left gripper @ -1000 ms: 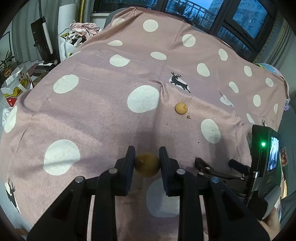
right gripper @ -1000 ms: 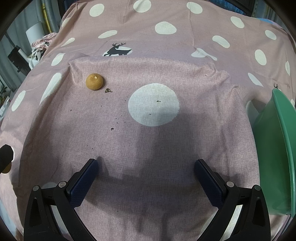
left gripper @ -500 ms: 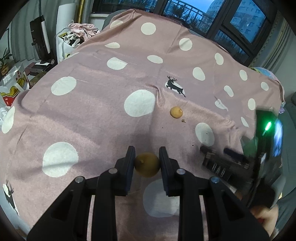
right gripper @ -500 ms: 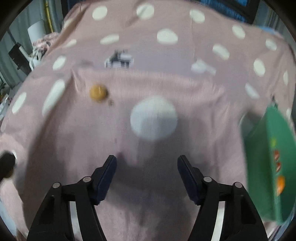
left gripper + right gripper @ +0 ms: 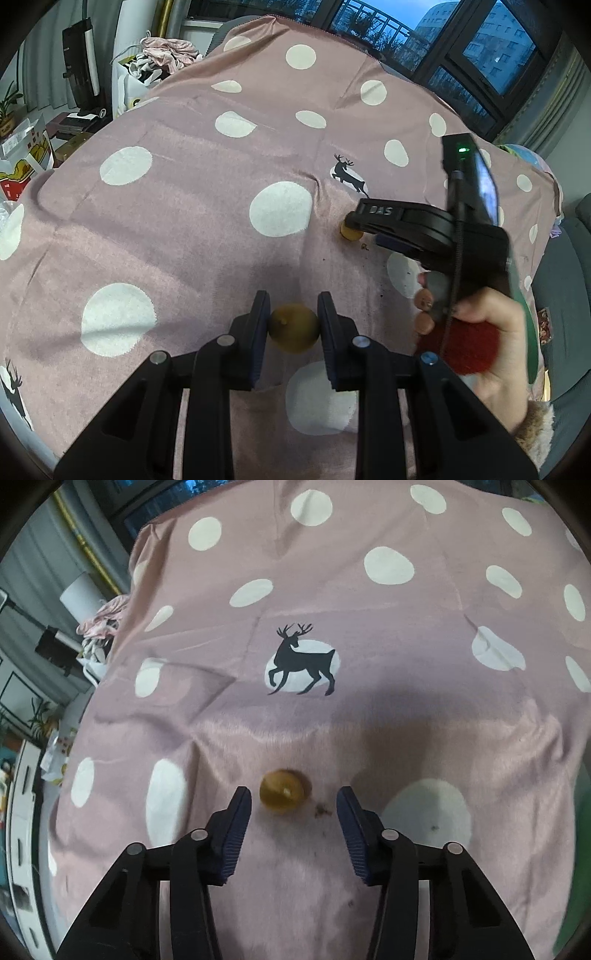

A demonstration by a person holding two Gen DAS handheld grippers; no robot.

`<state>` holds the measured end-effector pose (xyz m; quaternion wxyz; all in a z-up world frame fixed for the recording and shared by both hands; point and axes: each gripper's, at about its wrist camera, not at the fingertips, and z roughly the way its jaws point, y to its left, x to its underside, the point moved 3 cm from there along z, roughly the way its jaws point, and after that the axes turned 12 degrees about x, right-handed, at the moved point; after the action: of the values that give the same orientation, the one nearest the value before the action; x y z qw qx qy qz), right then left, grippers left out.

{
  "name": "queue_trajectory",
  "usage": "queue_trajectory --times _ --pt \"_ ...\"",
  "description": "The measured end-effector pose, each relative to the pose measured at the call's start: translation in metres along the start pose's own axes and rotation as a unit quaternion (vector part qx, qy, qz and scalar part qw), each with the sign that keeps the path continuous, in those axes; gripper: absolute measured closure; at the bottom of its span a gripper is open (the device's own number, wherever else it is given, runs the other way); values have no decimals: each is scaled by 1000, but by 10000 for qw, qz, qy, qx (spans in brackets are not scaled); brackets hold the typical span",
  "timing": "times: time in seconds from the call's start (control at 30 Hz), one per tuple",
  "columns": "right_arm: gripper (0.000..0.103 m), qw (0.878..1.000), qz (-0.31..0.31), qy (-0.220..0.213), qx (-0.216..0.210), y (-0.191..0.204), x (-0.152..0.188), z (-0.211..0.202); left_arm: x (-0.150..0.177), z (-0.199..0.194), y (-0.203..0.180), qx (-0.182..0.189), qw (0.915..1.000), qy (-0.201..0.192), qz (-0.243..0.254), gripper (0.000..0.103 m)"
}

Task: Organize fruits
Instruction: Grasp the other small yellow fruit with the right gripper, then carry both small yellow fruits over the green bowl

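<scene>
Two small round yellow-brown fruits here, both out on the pink spotted blanket [image 5: 184,229]. One fruit [image 5: 293,326] pinched snugly between the pads of the left gripper [image 5: 293,321], near the front edge of the blanket. Hard to tell whether lifted or resting on the cloth. The other fruit [image 5: 282,794] lying loose on the blanket, just below the black deer print [image 5: 301,661], with a few dark crumbs [image 5: 323,810] just beside it. Right gripper [image 5: 293,812] hanging right over this one, jaws closing but not touching yet: fruit just ahead of the tips, nearer the left pad, a clear gap on each side. From the left wrist view, the same gripper [image 5: 364,230] reaching in from the right and hiding most of that fruit, with a hand [image 5: 487,332] squeezing the handle.

Judging from this: one fruit grabbed, one about to be grabbed, neither put away. Only a thin green edge [image 5: 528,332] peeking out behind the hand; cannot tell what it is.

Lots of open room. Flat soft cloth all around both fruits, only low folds. Far edge of the blanket well away by the dark windows [image 5: 461,40]; clutter well off to the left, past the blanket's side.
</scene>
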<state>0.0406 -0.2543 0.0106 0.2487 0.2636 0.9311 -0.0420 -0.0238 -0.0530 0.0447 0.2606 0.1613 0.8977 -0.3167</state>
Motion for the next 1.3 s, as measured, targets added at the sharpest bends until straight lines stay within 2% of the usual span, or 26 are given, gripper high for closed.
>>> queue_trajectory --times 0.03,0.1,0.2,0.33,0.5,0.6,0.7,0.77,0.9,1.03,1.3 --pt "62 10000 11 35 -24 1 0 4 0 0 0 6 10000 0 10 77" --pt "63 9999 18 144 -82 2 1 10 0 1 -2 27 10000 16 47 77" --pt "76 9999 41 69 -142 6 1 13 1 1 -6 39 9999 25 106 77" --pt "76 9999 32 -150 -23 0 6 -4 3 2 -14 89 9997 36 210 77" --pt "76 9983 140 -498 -252 -29 23 -59 7 1 -29 130 9991 -4 397 77" --pt "76 9958 243 -826 -308 -51 45 -99 10 -2 -38 145 9987 -59 488 77" --pt "76 9927 379 -993 -577 -71 66 -125 14 -5 -50 165 9978 -109 635 77" --pt "76 9908 463 -1107 -629 -84 77 -136 17 -7 -59 92 9968 -162 778 77" --pt "76 9893 615 -1290 -278 -105 76 -142 20 -8 -78 68 9949 -243 981 77" --pt "76 9855 832 -1429 -387 -126 73 -152 21 -7 -106 139 9918 -294 1240 77" --pt "76 9768 1141 -1794 -259 -169 79 -179 20 1 -165 527 9858 -378 1552 77"
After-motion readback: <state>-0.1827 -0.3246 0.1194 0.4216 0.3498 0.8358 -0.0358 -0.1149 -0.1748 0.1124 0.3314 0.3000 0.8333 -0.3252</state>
